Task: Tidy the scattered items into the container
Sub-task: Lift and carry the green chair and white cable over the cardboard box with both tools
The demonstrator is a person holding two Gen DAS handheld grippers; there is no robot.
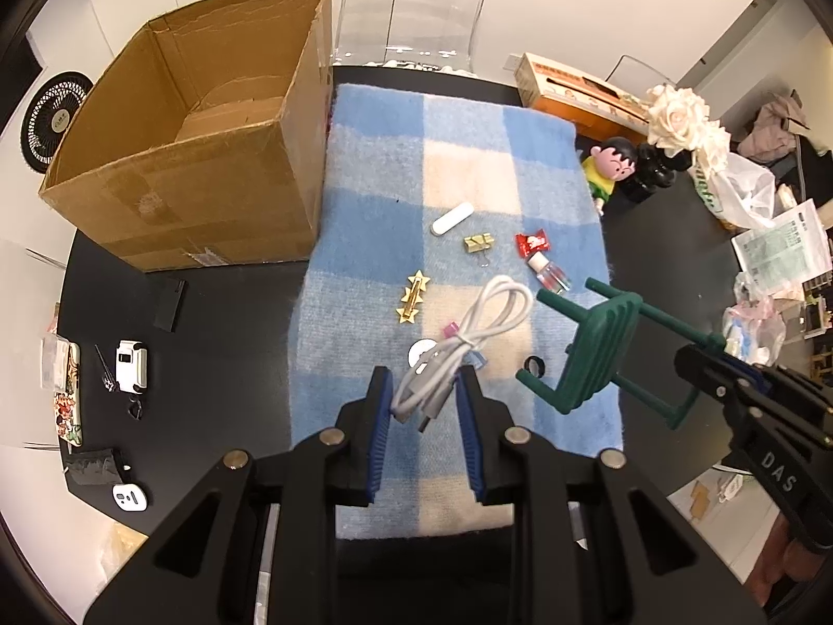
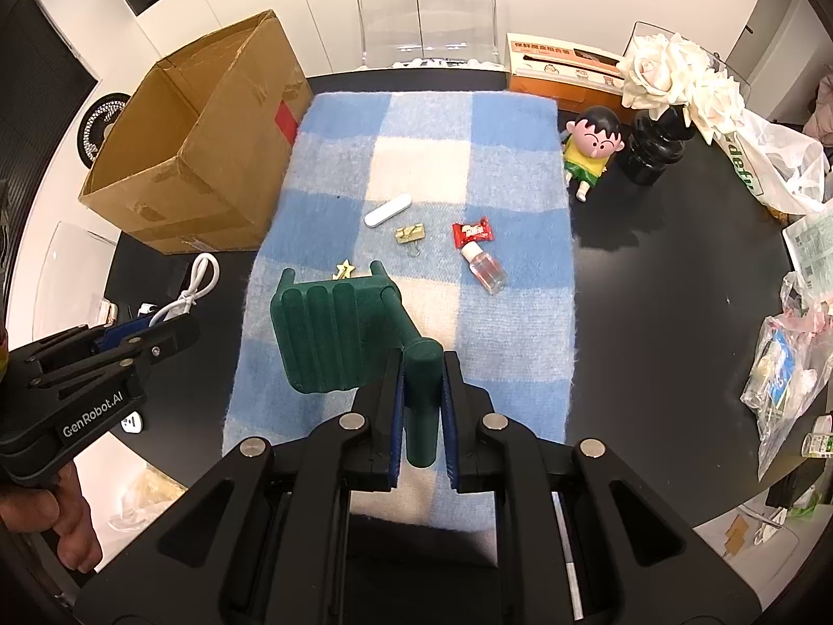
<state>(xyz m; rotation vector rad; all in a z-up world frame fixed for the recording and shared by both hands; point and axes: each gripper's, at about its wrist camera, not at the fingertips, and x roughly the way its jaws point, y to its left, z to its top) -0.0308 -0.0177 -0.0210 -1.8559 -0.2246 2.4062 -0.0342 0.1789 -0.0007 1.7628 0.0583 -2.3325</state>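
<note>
My left gripper (image 1: 424, 380) is shut on a coiled white USB cable (image 1: 468, 338), held above the blue and cream checked blanket (image 1: 468, 156). My right gripper (image 2: 421, 364) is shut on one leg of a small green toy stool (image 2: 333, 333), also lifted over the blanket. The open cardboard box (image 1: 208, 156) stands at the blanket's left edge. On the blanket lie a white capsule case (image 1: 452, 219), a gold binder clip (image 1: 479, 244), a red candy wrapper (image 1: 532, 244), a small clear bottle (image 1: 551, 273) and a gold star hair clip (image 1: 414, 297).
A cartoon boy figurine (image 2: 591, 148), a black vase with white roses (image 2: 656, 146), an orange carton (image 2: 562, 73) and plastic bags (image 2: 781, 364) crowd the right of the black table. Small white gadgets (image 1: 130, 364) lie at the left. A clear chair (image 1: 411, 5) stands behind.
</note>
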